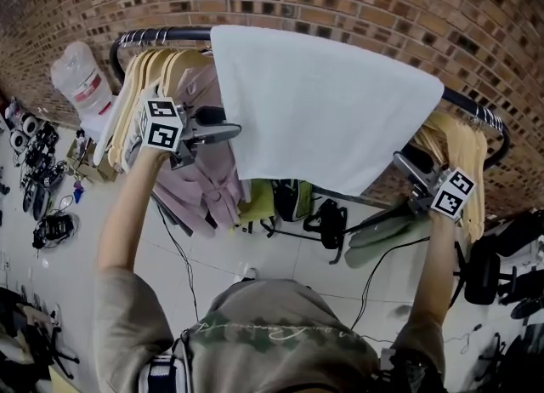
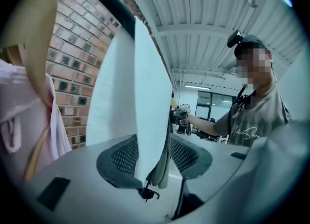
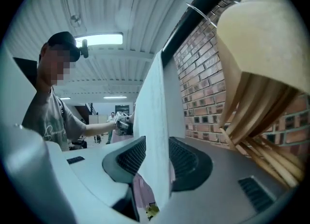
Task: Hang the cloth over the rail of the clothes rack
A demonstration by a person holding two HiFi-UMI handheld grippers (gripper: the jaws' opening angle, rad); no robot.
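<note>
**Cloth draped on rail; both claws slack at its edges**

**Hidden or unclear.** The white cloth [image 1: 327,102] covers the middle of the black rail [image 1: 161,36]. Only the rail's curved left end and a short stretch at the right show. From the head view, the cloth's far fall on the side of the brick wall [image 1: 382,0] cannot be seen. The left gripper view shows two layers hanging down from the rail. Each hand is hidden behind its claw's marker cube [image 1: 161,123]. Wooden hangers [image 1: 144,85] crowd the rail left of the cloth, with a pink garment [image 1: 208,183] under them. More of them screen the rail's right end. Small items on the floor [image 1: 212,255] at far left are too small to name.

**Pose.** Both forearms reach up and forward from the bottom of the head view, well apart. The left claw [image 1: 231,133] points roughly level at the cloth's left edge, partway down it. The right claw [image 1: 399,160] points inward at the cloth's lower right corner.

**Claw state.**
- **Left claw:** the jaws are apart and the cloth's edge hangs between them. The pads stand wider than the fabric and do not press on it.
- **Right claw:** the jaws are apart and the cloth's edge passes between them. The fabric lies by one pad, and a sliver of background shows between it and the other, so there is no grip.
</note>
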